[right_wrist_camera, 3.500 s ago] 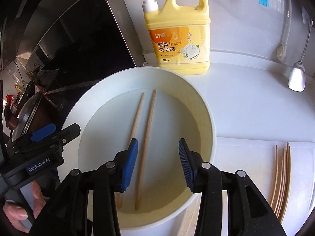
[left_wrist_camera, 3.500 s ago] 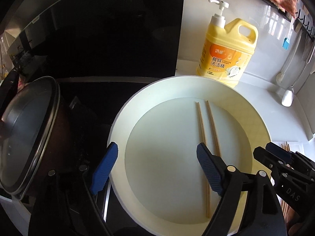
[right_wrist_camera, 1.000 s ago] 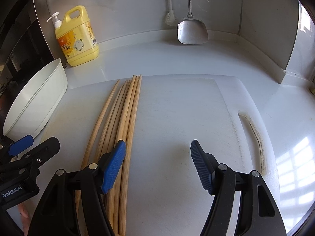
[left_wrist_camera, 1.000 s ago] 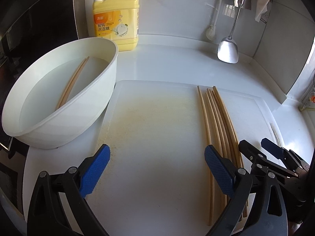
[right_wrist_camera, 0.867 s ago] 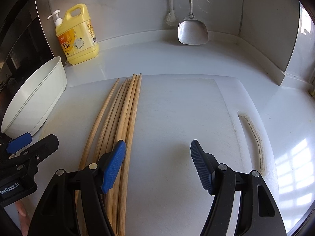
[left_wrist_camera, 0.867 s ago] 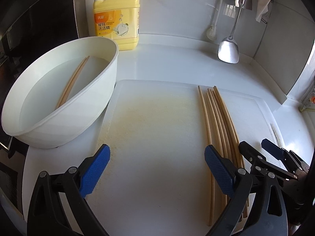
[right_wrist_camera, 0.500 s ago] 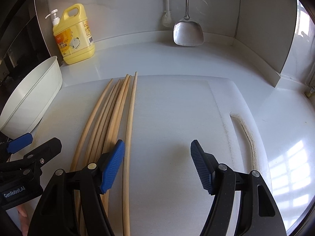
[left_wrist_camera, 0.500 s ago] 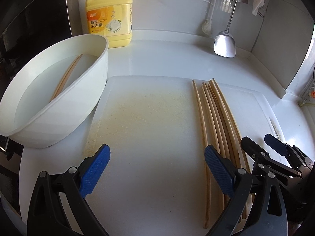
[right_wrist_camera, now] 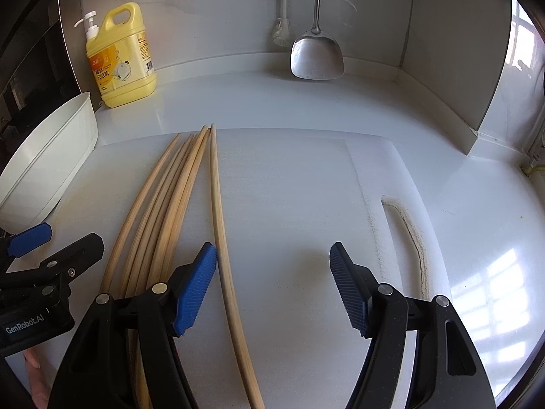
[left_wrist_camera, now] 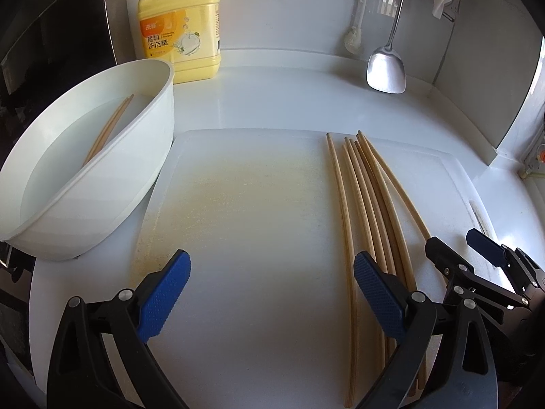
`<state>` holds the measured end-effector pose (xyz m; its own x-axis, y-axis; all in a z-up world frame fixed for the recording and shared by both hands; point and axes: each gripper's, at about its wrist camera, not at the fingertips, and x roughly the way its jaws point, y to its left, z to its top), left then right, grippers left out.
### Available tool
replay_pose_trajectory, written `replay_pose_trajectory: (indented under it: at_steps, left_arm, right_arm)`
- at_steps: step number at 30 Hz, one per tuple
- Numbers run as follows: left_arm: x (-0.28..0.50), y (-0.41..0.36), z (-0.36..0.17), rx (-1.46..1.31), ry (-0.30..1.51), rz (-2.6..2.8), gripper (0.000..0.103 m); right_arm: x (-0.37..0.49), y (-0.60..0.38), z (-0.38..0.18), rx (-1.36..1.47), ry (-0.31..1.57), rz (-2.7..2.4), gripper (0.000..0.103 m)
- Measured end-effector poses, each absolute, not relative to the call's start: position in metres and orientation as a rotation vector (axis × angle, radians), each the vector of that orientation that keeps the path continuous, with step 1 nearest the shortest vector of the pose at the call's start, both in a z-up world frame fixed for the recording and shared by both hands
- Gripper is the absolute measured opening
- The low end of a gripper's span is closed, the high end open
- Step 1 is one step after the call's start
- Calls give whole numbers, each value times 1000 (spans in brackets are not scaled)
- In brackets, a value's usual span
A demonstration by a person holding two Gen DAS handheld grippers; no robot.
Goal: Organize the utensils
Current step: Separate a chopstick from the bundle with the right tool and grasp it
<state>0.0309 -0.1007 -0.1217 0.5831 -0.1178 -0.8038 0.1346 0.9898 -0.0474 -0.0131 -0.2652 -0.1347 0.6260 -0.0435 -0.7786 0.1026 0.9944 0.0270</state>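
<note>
Several wooden chopsticks lie side by side on the white cutting board. In the right wrist view the chopsticks fan out, and one stray chopstick lies apart on the right of the bundle. My right gripper hovers open over the board, its left pad beside that stray stick and nothing between the pads. My left gripper stands open over the bare board, its right pad at the near ends of the bundle. Two more chopsticks rest in the white basin.
A yellow detergent jug stands against the back wall. A metal spatula and a white brush hang on the wall. The basin sits left of the board. A dark stove surface borders the far left.
Both views drew back slightly toward me. One chopstick on the right edge of the bundle has shifted away from the others and now lies alone. Both grippers stayed open.
</note>
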Motion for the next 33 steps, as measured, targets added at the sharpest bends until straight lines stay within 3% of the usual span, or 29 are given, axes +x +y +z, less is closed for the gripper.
replay_pose_trajectory:
  at_steps: [20,24,29,31,33]
  left_arm:
    - [37,-118,-135,93,936,-142,96]
    - [39,-116,-135,68,924,-139,90]
    - [38,-128,-130,88,898,-175,56]
    - [38,-130,-129,85,896,-182,43]
    - [37,-132,-128,85,895,-191,25]
  right_arm:
    - [-7,-281,-135,83,885,-50,66]
    - [-4,-277,-137,65,873,-52,66]
    - [-1,-270,-137,39,863,-22,58]
    - [-1,-267,-137,26,858,-8,51]
    - [-2,-265,-137,22,849,2,34]
